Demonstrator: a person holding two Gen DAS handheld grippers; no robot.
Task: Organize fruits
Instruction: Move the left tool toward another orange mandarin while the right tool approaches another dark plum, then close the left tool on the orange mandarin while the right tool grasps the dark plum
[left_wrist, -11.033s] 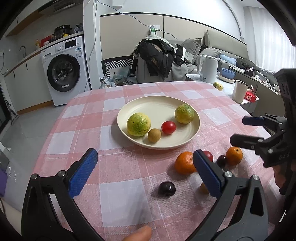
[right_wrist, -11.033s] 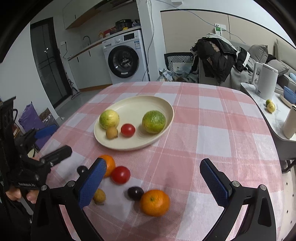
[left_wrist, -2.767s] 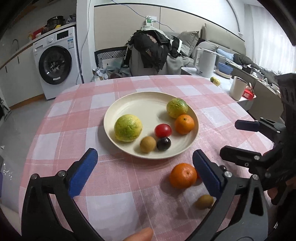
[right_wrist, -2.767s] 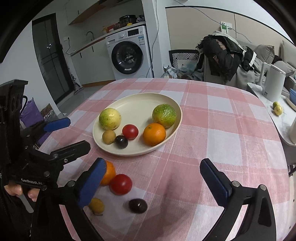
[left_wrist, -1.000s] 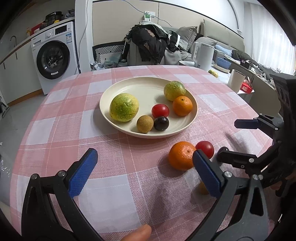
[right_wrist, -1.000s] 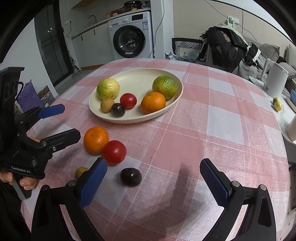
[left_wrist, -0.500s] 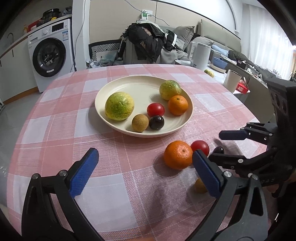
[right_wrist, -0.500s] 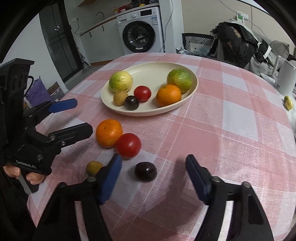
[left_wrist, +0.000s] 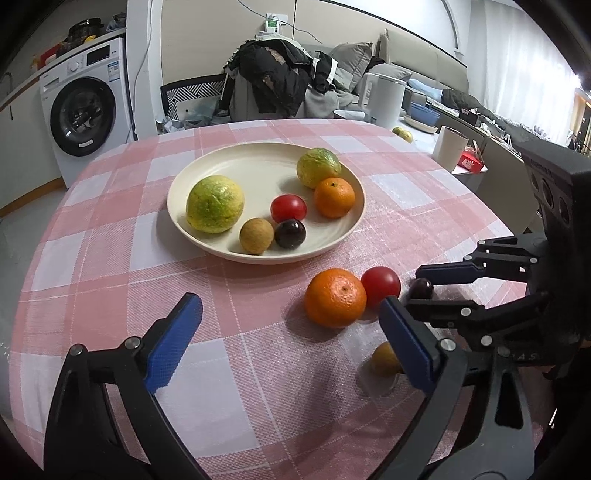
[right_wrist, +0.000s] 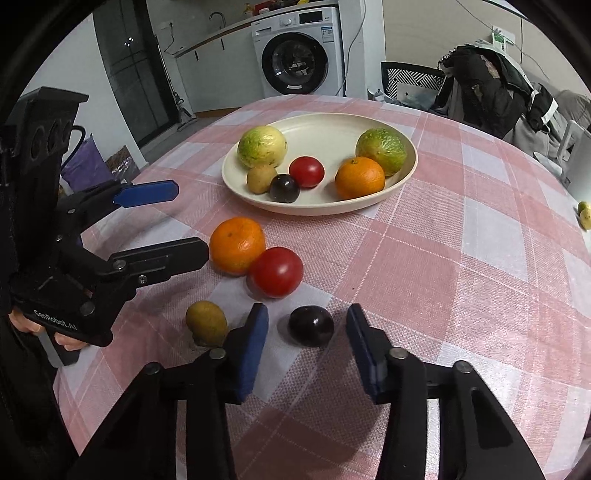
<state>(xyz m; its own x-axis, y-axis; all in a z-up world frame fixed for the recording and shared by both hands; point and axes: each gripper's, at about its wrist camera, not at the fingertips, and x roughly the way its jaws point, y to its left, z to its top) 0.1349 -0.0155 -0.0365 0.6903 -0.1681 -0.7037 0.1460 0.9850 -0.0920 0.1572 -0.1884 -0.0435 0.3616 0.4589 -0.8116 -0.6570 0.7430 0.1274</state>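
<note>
A cream plate (left_wrist: 266, 158) (right_wrist: 325, 133) holds two green-yellow citrus, an orange, a red tomato, a dark plum and a small brown fruit. Loose on the checked cloth lie an orange (left_wrist: 335, 297) (right_wrist: 237, 245), a red tomato (left_wrist: 381, 285) (right_wrist: 276, 271), a dark plum (left_wrist: 420, 288) (right_wrist: 311, 326) and a small yellow-brown fruit (left_wrist: 382, 359) (right_wrist: 206, 322). My right gripper (right_wrist: 306, 345) is partly open with its jaws on either side of the loose plum, not touching it. My left gripper (left_wrist: 288, 343) is wide open and empty, low over the cloth near the loose orange.
A washing machine (left_wrist: 86, 107) stands beyond the table at the left. A chair heaped with dark clothes (left_wrist: 273, 81) is behind the table. A side counter with a white kettle (left_wrist: 386, 99) and a cup (left_wrist: 450, 147) is at the right.
My right gripper has come down and forward around the loose dark plum, and its jaws have narrowed. My left gripper has barely moved and stays open.
</note>
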